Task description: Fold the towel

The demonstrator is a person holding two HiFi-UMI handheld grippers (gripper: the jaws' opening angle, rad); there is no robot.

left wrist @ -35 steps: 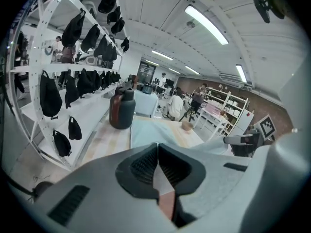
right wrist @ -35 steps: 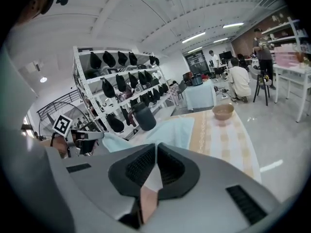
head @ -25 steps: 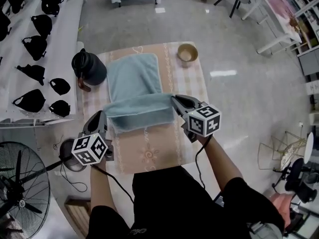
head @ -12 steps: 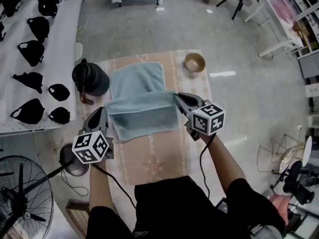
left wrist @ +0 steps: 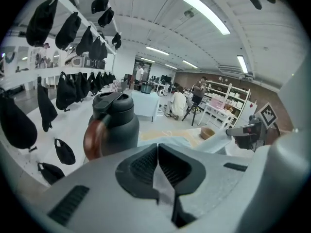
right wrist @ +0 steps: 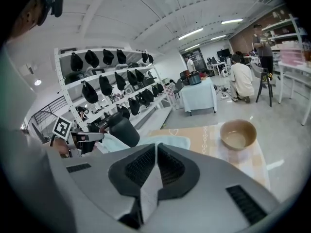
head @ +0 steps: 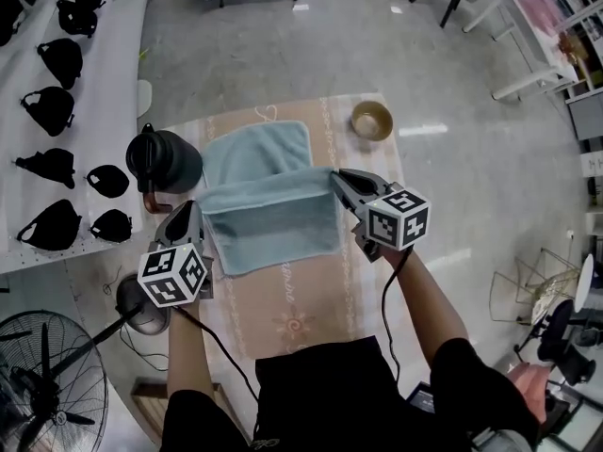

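A corner of the light-blue towel [head: 273, 219] is pinched by the left gripper [head: 195, 210] and another by the right gripper [head: 337, 177], its near edge raised over the beige patterned mat [head: 301, 318], its far half laid flat between the black jug [head: 168, 160] and the tan bowl [head: 371, 121].

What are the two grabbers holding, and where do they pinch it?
Both are shut on the blue towel: the left gripper pinches the left corner of its raised edge, the right gripper the right corner.

A lab-like open hall: white shelves [head: 105, 88], ceiling strip lights [left wrist: 205, 12], people [right wrist: 240, 79] at tables [right wrist: 200, 95] beyond
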